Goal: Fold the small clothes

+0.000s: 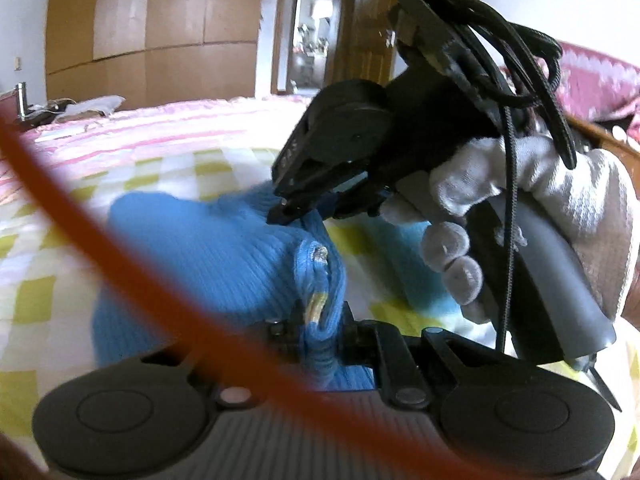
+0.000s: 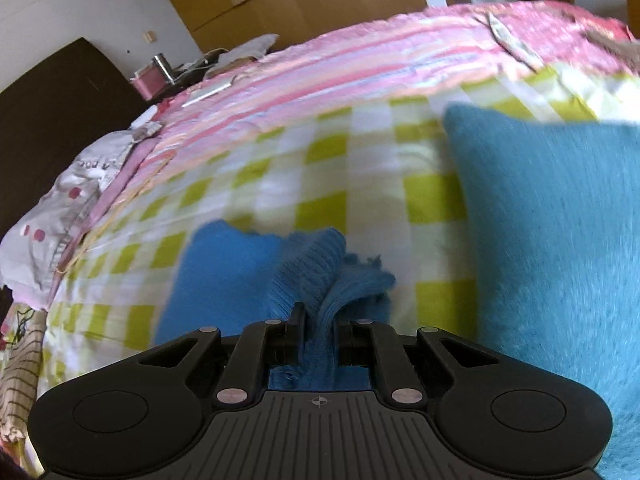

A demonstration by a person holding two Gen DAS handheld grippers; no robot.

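Item: blue knit garment (image 1: 192,248), small, ribbed, lying partly bunched on the green-and-white checked bedcover (image 1: 168,168); in the left wrist view it fills the centre and trails toward 7 o'clock. Holder one: my left gripper (image 1: 320,330), clenched on a thick ribbed edge of the knit that rises at 6 o'clock between its jaws. Holder two: my right gripper (image 2: 319,322), also clamped on a gathered ridge of the same blue knit; in the left view it enters from 2 o'clock, carried by a white-gloved hand (image 1: 520,216), its tip pinching the fabric just above centre. Adjacent: a larger teal cloth (image 2: 560,240) at 3 o'clock in the right view, close beside the garment; pink striped bedding (image 2: 320,60) toward 12 o'clock; an orange cable (image 1: 120,232) crossing the left lens. Risks, as I judge them: both pinches hold bunched layers, so I may drag a hidden ply along and set a crooked fold; unequal pull could stretch the rib or slip one grip; the cable could snag; the teal cloth could get caught in the sweep.
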